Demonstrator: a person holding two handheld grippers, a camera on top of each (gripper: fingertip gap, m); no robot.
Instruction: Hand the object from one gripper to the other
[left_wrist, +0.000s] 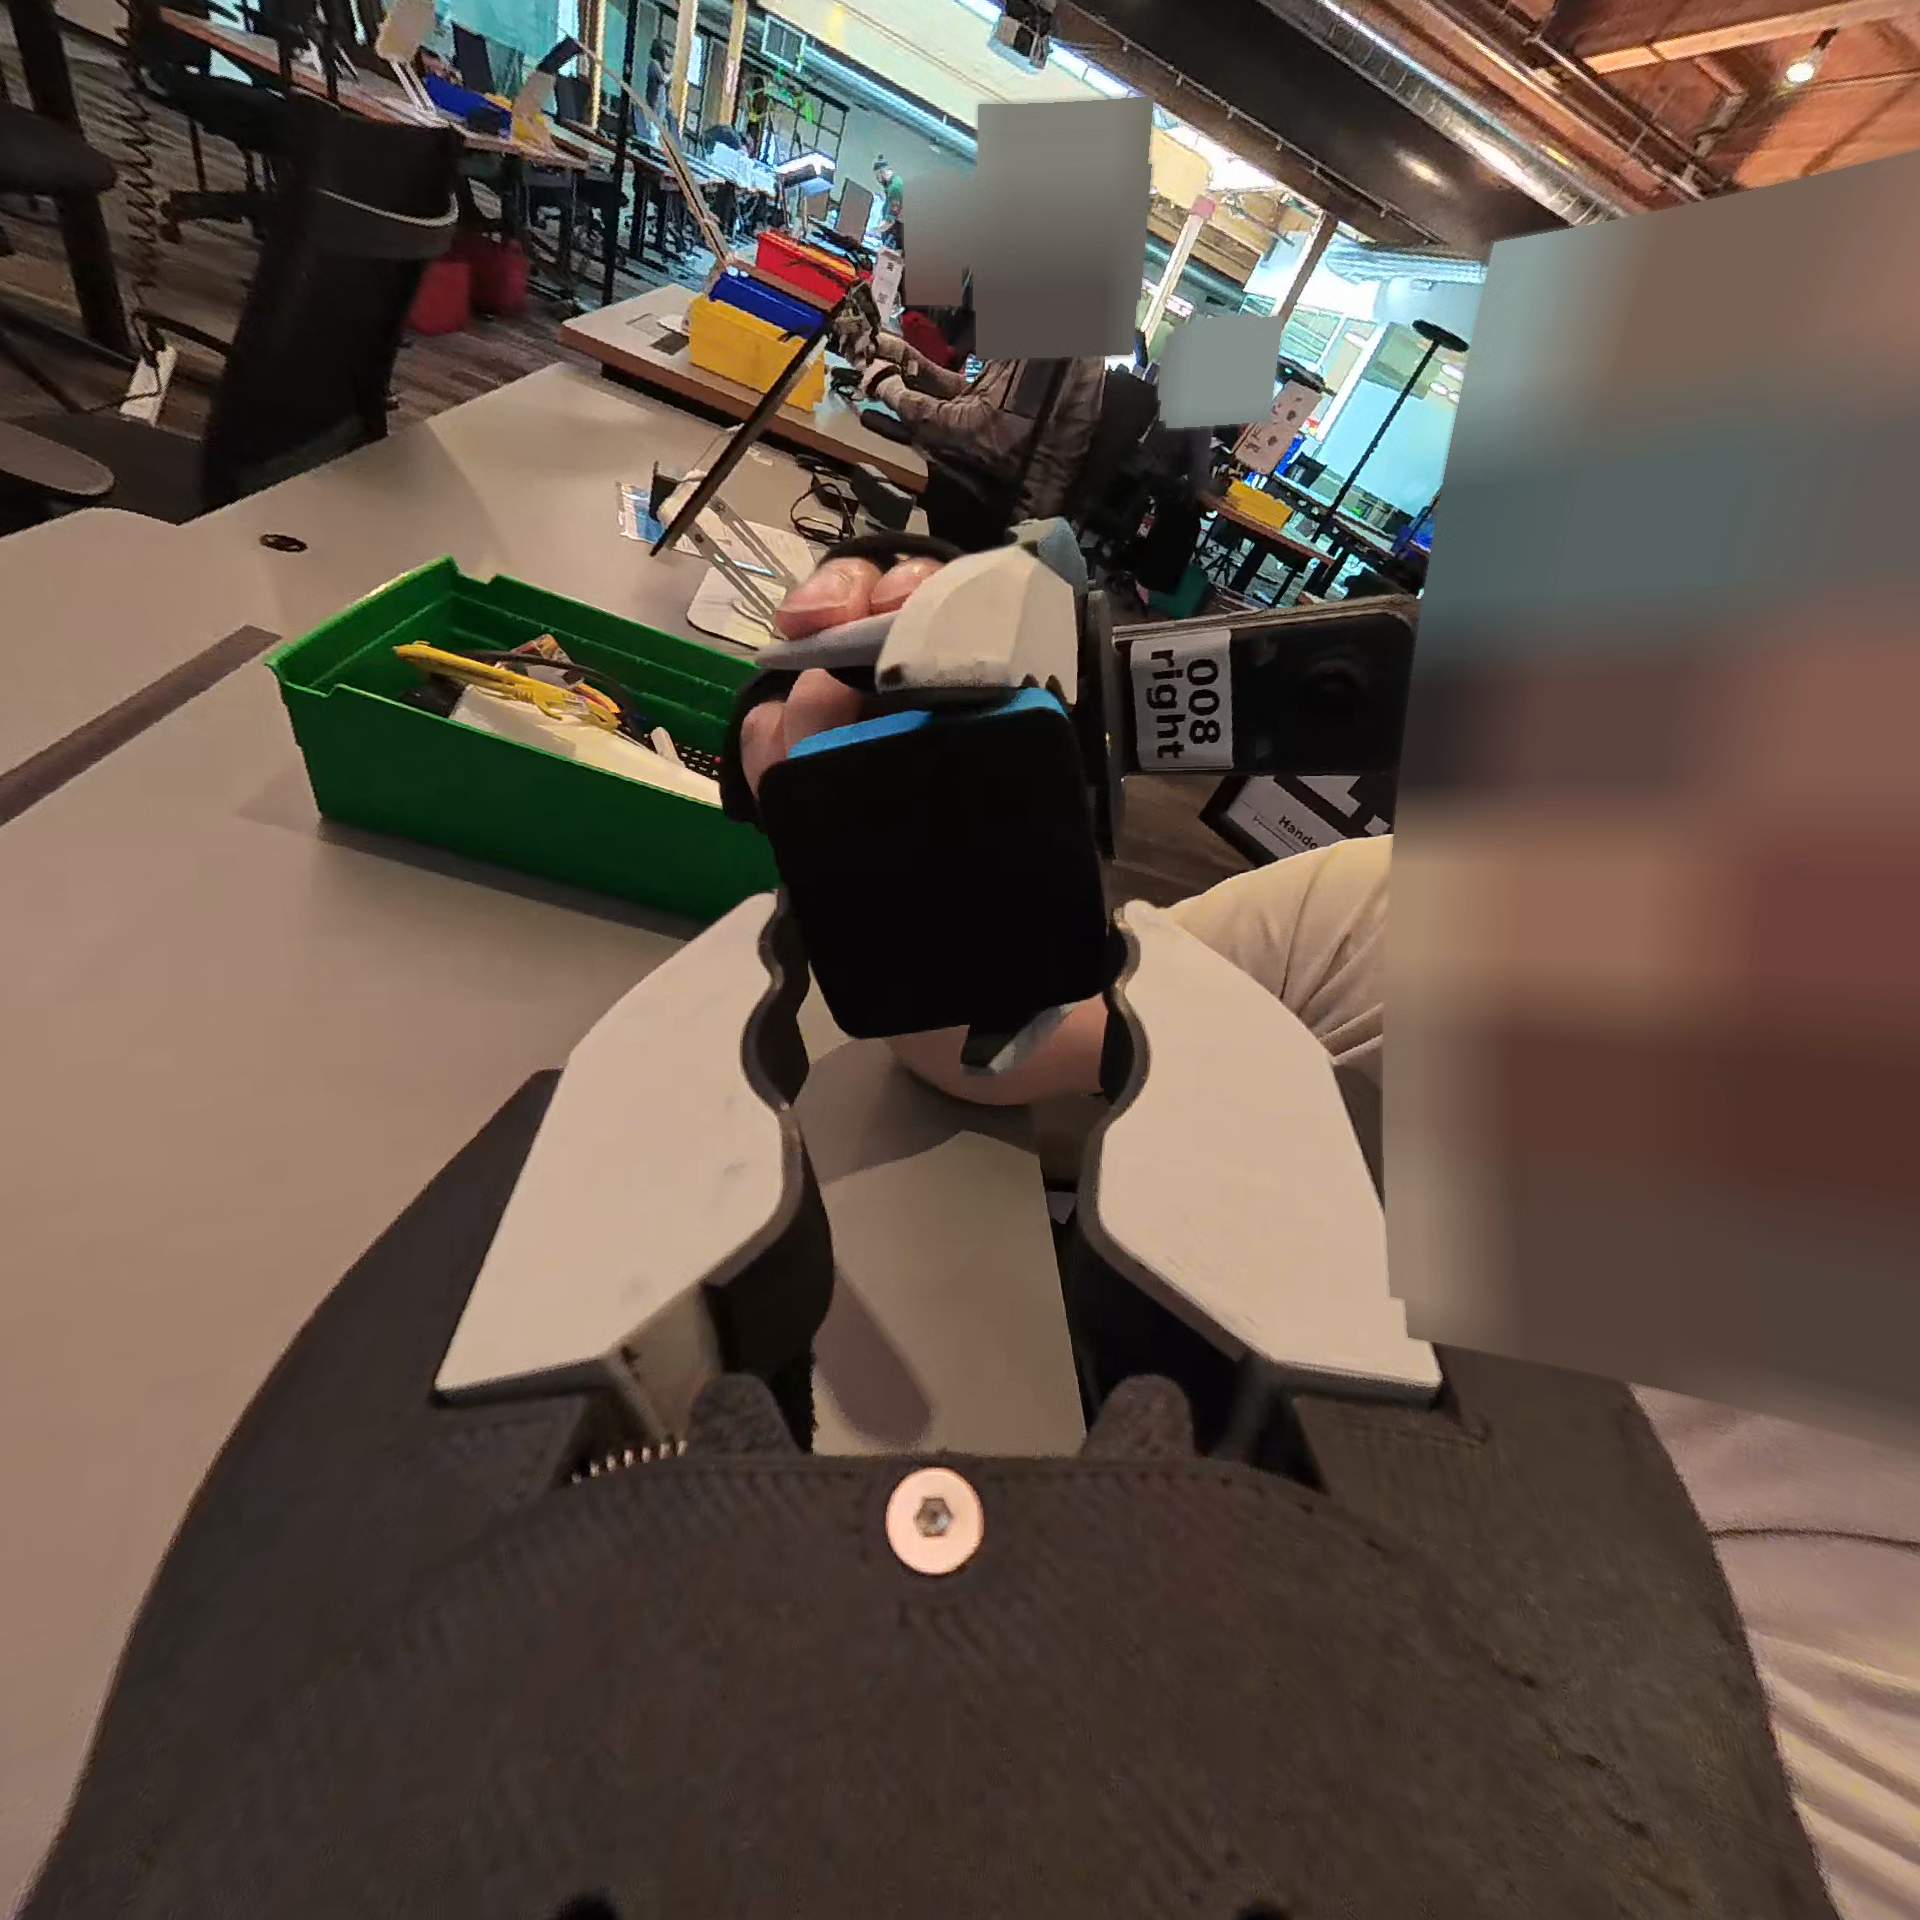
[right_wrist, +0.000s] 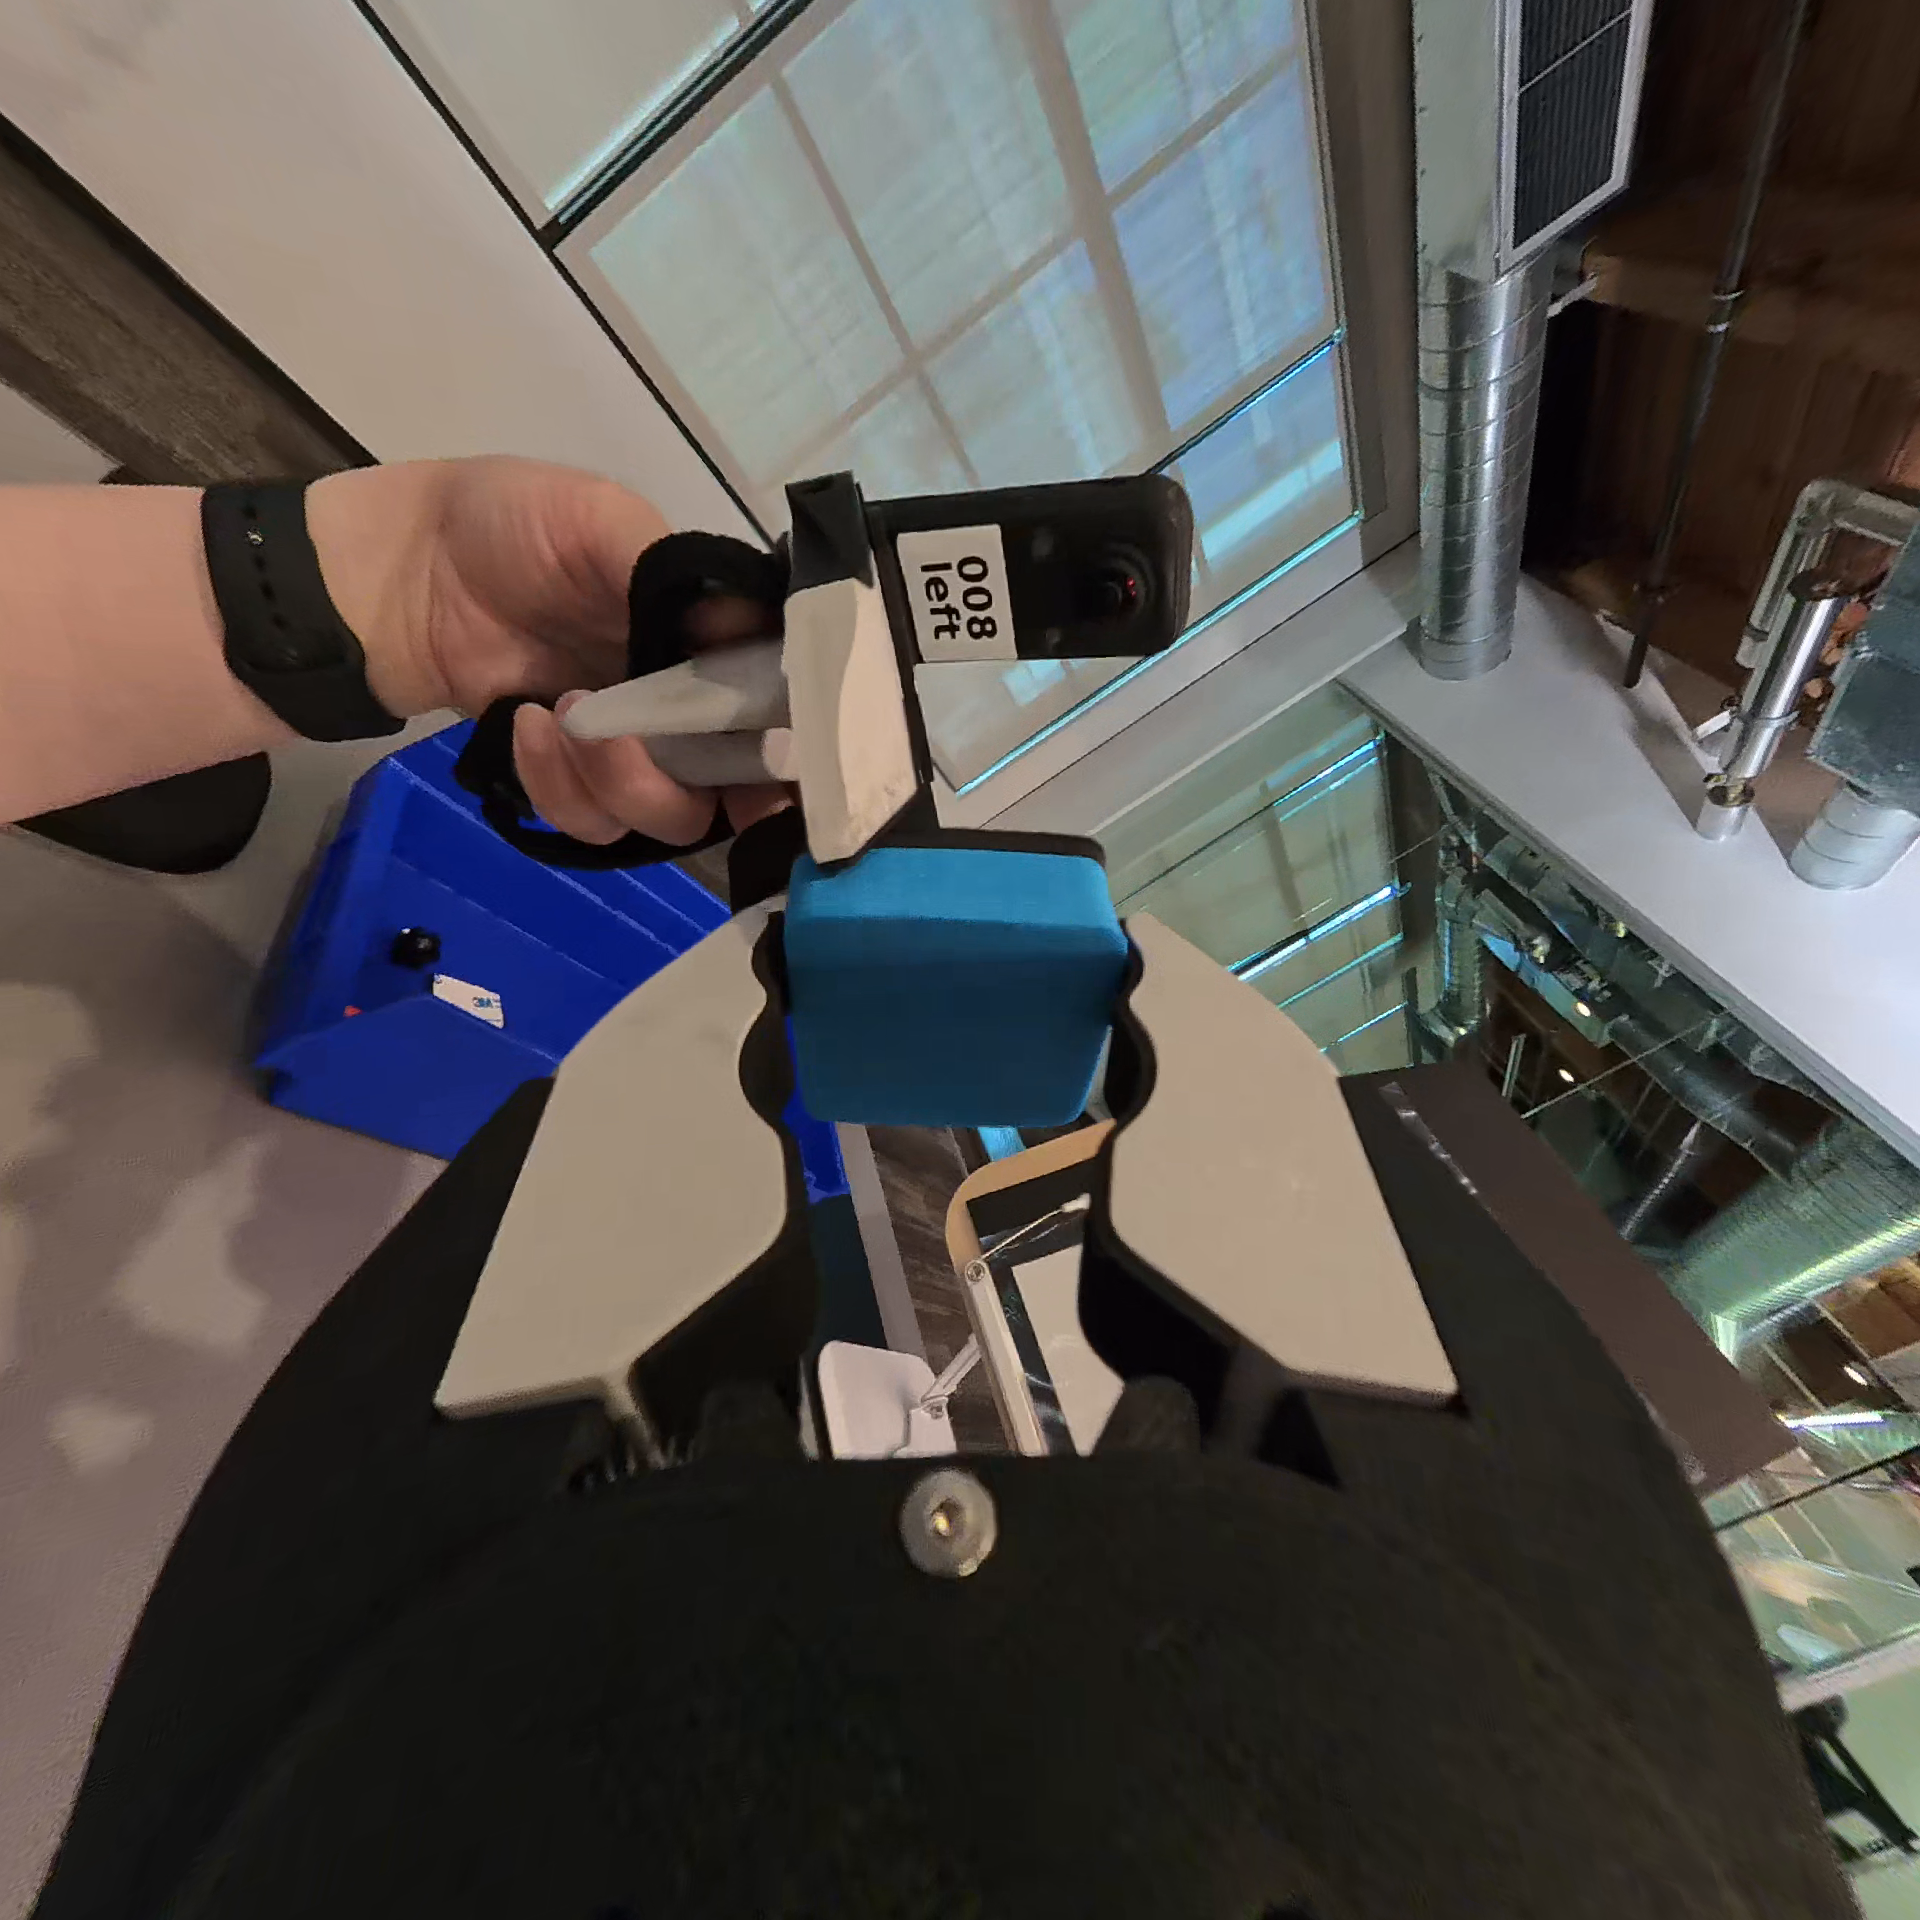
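The object is a foam block, black on one face (left_wrist: 935, 873) and blue on the other (right_wrist: 945, 1008), held in the air over the table. My left gripper (left_wrist: 951, 966) is shut on its two sides. My right gripper (right_wrist: 951, 977) is shut on it too, across the other pair of sides. In the left wrist view a grey finger (left_wrist: 977, 623) of the right gripper presses on the block's top. Another tip shows under the block. In the right wrist view a finger (right_wrist: 842, 748) of the left gripper rests on the block's top edge.
A green bin (left_wrist: 499, 790) with several loose items sits on the grey table (left_wrist: 208, 987) to the left. A blue bin (right_wrist: 416, 1039) sits below the left hand (right_wrist: 468, 603), which wears a black wristband. Desks, chairs and people are farther back. The grippers are tip to tip, or close to it.
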